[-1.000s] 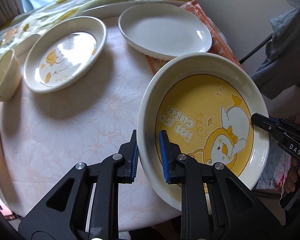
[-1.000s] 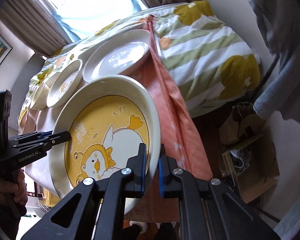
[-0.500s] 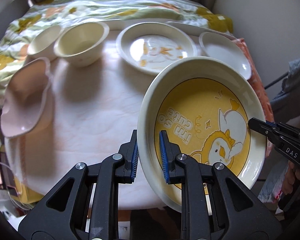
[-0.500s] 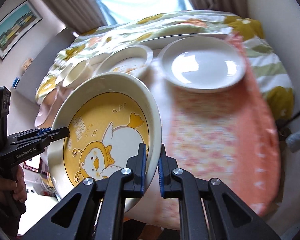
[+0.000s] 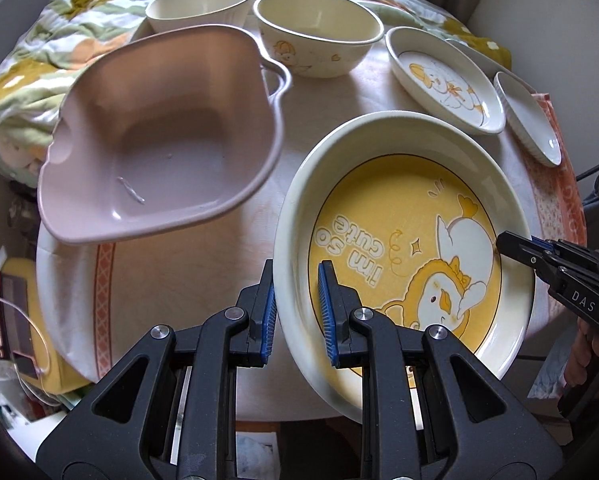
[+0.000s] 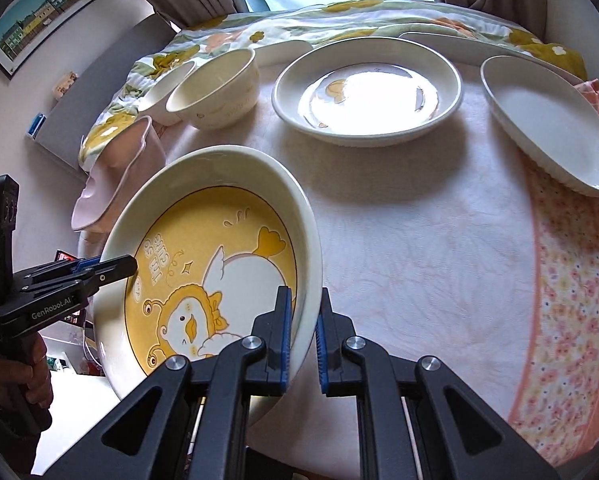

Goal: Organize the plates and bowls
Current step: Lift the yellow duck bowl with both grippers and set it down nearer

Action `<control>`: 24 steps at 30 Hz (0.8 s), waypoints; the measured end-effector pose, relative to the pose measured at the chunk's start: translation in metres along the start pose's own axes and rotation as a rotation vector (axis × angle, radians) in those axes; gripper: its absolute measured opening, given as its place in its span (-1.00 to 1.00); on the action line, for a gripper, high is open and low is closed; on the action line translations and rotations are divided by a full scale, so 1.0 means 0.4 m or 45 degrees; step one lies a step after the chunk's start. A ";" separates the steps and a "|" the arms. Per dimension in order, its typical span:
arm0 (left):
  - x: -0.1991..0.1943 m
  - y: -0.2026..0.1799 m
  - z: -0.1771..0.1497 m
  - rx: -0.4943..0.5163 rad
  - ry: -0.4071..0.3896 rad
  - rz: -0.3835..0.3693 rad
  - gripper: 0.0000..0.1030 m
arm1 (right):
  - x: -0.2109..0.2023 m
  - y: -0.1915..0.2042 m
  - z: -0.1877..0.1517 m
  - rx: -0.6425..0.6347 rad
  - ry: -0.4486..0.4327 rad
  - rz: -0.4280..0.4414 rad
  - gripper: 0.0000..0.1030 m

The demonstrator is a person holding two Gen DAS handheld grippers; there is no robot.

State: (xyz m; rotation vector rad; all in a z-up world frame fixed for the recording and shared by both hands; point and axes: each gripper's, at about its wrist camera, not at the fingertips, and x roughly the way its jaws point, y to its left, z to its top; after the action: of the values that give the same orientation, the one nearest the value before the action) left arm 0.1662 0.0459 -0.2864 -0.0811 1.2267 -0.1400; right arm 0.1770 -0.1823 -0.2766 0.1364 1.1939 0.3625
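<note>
Both grippers hold one yellow duck plate (image 5: 403, 248) (image 6: 211, 264) in the air above the table's near edge. My left gripper (image 5: 295, 308) is shut on its left rim; the right gripper (image 6: 301, 334) is shut on its right rim. Each gripper shows in the other's view: the right gripper (image 5: 517, 246) and the left gripper (image 6: 115, 266). On the table stand a pink basin (image 5: 159, 144) (image 6: 115, 172), two cream bowls (image 5: 319, 32) (image 5: 199, 4) (image 6: 213, 88), a smaller duck plate (image 5: 443, 80) (image 6: 367, 88) and a white oval dish (image 5: 527, 120) (image 6: 547, 120).
The round table (image 5: 187, 256) (image 6: 419, 240) wears a pale cloth with an orange flowered border at the right. A flowered blanket (image 5: 59, 40) lies behind it. A hand (image 6: 15, 376) grips the left handle. A white tray (image 6: 439, 36) lies at the table's far edge.
Both grippers have carried the yellow duck plate leftward along the table. The pink basin and the bowls have come into near view; the white oval dish has slid to the right.
</note>
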 end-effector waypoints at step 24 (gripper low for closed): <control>0.042 0.014 0.013 0.041 -0.005 0.021 -0.67 | 0.047 0.022 0.005 0.056 0.019 -0.083 -0.80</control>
State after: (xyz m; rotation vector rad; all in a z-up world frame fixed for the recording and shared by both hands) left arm 0.1770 0.0488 -0.3012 -0.0432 1.2209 -0.1451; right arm 0.1832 -0.1672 -0.2898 0.1328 1.2182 0.2809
